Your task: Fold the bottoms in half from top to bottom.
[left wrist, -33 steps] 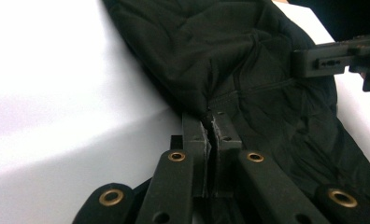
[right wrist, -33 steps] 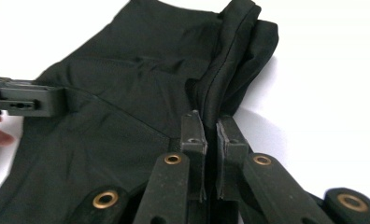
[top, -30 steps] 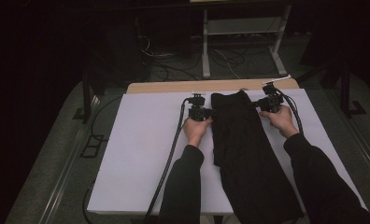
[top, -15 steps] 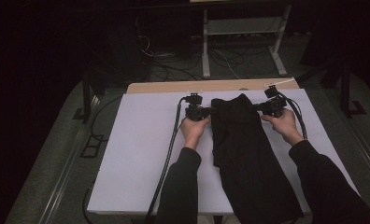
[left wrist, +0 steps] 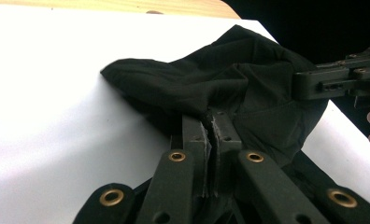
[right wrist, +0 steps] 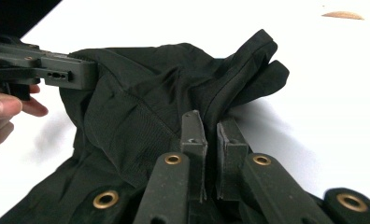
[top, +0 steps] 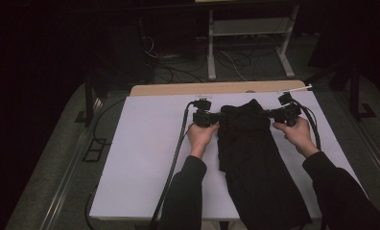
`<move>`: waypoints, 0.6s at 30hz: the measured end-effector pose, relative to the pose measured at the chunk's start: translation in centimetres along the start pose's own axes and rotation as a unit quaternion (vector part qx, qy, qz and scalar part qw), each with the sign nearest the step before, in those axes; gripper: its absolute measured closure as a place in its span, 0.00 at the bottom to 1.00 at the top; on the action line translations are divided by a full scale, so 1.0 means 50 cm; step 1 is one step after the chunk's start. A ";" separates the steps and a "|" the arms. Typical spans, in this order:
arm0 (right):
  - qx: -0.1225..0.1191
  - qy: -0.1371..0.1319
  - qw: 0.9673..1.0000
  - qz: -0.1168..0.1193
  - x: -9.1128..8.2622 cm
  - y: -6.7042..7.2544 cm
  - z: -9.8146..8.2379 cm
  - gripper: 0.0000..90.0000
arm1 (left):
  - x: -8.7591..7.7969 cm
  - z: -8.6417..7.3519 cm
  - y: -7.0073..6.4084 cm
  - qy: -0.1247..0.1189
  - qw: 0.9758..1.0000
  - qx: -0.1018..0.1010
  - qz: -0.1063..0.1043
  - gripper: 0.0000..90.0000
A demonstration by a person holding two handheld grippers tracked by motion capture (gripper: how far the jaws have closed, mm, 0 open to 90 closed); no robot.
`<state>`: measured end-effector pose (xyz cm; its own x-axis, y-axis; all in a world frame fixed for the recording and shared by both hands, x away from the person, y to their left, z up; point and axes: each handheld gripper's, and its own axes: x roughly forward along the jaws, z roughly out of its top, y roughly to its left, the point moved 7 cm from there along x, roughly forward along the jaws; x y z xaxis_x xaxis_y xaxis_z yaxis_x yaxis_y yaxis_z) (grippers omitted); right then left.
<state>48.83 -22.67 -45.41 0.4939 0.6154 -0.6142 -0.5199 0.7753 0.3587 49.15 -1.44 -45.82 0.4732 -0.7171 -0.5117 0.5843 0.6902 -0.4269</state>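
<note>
A black garment [top: 248, 158] lies lengthwise on the white-covered table [top: 145, 158], running from the far middle to the near right edge. My left gripper [top: 220, 118] is shut on the left side of its far end. In the left gripper view the jaws [left wrist: 214, 122] pinch a fold of the cloth [left wrist: 211, 79]. My right gripper [top: 270, 114] is shut on the right side of the same end, and the right gripper view shows it [right wrist: 211, 125] clamped on a seam of the cloth [right wrist: 141, 107]. Between the two grippers the cloth humps up off the table.
A bare wooden strip [top: 178, 89] runs along the table's far edge. Behind it, a white metal stand [top: 248, 28] and loose cables [top: 169, 57] sit on the dark floor. Each gripper's cable [top: 176, 158] trails back over the white cover.
Both hands have lifted the garment's far end slightly. The cloth between them, flat a second ago, now rises in a hump. The right hand has shifted a little toward the near right.
</note>
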 end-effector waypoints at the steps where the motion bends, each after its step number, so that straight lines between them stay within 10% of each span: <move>1: 0.001 -0.003 1.000 0.001 -0.004 0.001 -0.001 0.92 | -0.004 0.001 -0.003 -0.001 1.000 0.003 -0.001 0.95; 18: 0.003 -0.024 0.999 0.021 -0.047 0.022 -0.010 0.92 | -0.051 0.002 -0.038 -0.007 0.999 0.038 -0.018 0.95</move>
<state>46.77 -23.33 -43.91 0.5056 0.6531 -0.5638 -0.5360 0.7498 0.3879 46.87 -0.93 -43.64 0.4599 -0.7423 -0.4872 0.6491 0.6555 -0.3860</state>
